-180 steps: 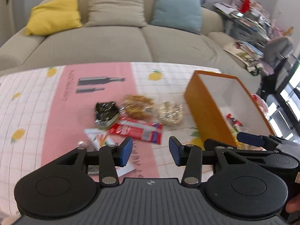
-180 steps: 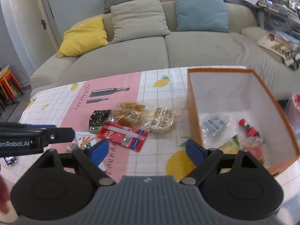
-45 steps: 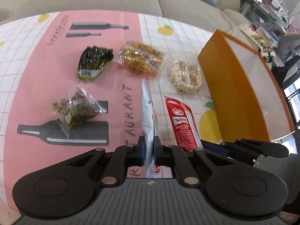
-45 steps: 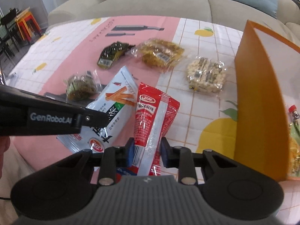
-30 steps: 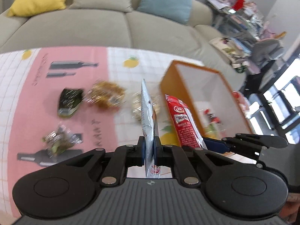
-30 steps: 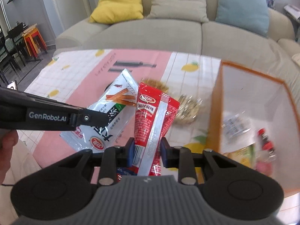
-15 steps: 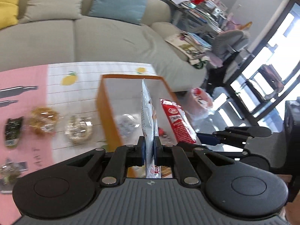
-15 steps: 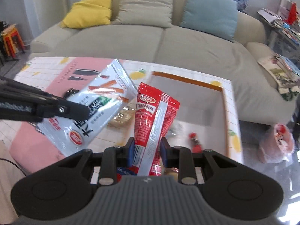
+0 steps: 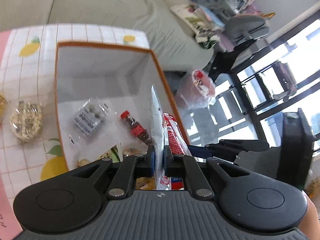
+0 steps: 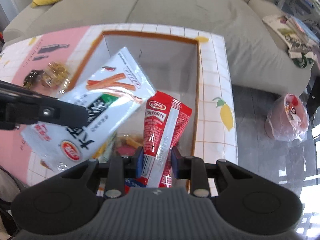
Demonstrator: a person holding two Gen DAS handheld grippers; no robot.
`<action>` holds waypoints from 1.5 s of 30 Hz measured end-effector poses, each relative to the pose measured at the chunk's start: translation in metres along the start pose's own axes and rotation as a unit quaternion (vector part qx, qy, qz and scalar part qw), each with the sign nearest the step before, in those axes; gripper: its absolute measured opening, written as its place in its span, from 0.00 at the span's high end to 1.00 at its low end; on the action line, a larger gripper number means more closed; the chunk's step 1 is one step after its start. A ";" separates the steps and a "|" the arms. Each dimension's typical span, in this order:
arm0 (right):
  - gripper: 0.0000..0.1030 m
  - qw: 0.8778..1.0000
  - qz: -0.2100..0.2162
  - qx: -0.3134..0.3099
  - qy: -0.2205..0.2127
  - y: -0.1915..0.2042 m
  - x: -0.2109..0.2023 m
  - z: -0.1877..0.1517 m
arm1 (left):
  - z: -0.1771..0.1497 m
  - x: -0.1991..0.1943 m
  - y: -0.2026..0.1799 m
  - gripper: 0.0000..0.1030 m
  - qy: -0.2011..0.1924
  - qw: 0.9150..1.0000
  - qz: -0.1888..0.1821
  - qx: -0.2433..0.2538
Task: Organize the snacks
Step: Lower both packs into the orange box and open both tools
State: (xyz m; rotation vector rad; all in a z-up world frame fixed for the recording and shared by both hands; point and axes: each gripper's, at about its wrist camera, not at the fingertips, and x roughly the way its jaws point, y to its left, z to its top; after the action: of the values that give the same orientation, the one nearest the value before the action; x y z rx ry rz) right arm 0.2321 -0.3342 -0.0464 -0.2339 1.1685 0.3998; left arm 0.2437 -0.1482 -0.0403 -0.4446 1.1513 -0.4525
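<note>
Snacks that lay on the tablecloth now hang over the orange box (image 10: 197, 92), our left gripper (image 9: 159, 157) clamping the white packet (image 10: 96, 108), our right gripper (image 10: 157, 161) the red packet (image 10: 166, 124), so we judge release comes next.

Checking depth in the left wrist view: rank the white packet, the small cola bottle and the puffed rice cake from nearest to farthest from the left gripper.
1. White packet, clamped in the left gripper.
2. Cola bottle, inside the box, just ahead.
3. Rice cake, on the table, left of the box.
</note>
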 end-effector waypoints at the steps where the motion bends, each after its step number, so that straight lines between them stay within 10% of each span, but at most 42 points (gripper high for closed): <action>1: 0.74 1.000 0.005 -0.003 0.006 0.000 0.006 0.001 | 0.001 0.007 0.004 0.92 0.007 1.000 -0.002 -0.010; 28: 0.48 0.988 -0.013 -0.139 0.064 0.008 0.038 0.011 | 0.002 0.047 0.028 0.92 0.041 0.994 0.016 -0.097; 40: 0.70 0.987 -0.024 -0.153 0.050 0.009 0.020 0.000 | 0.005 0.070 0.009 0.92 0.028 0.993 -0.016 -0.114; 45: 0.78 0.987 -0.017 -0.150 0.057 0.002 0.020 0.000 | 0.003 0.086 0.006 0.92 0.014 0.993 0.025 -0.116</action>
State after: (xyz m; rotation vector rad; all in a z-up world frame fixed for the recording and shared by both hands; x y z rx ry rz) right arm 0.2381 -0.3286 -0.0651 -0.5428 1.2116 0.5378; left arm 0.2762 -0.1901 -0.1078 -0.6117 1.2455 -0.2836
